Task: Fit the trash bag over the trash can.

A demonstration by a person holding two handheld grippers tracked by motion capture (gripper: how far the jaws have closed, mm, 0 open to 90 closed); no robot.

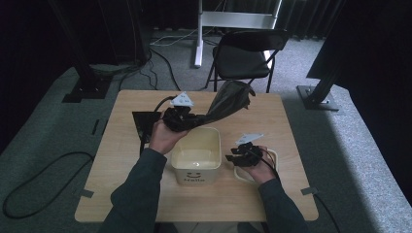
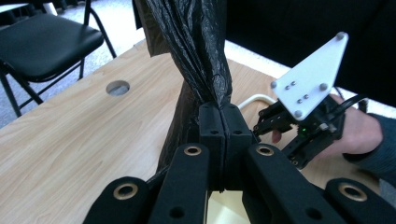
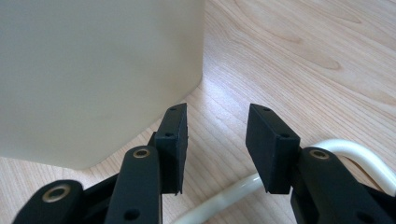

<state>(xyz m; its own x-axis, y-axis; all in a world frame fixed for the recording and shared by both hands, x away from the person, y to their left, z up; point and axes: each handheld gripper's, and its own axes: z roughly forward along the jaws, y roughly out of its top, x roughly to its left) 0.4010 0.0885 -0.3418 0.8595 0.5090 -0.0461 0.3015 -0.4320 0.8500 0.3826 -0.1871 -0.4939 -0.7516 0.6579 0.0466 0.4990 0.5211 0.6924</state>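
A black folding chair (image 1: 245, 51) stands on grey carpet (image 1: 43, 126) beyond the table's (image 1: 121, 160) far edge. A white stand (image 1: 214, 22) rises behind it. Black cables (image 1: 34, 194) loop on the floor at left. A black metal foot (image 1: 318, 99) sits at right.

A crumpled black plastic bag (image 1: 228, 101), pinched in closed jaws, rises tilted above the cream bin (image 1: 197, 172).
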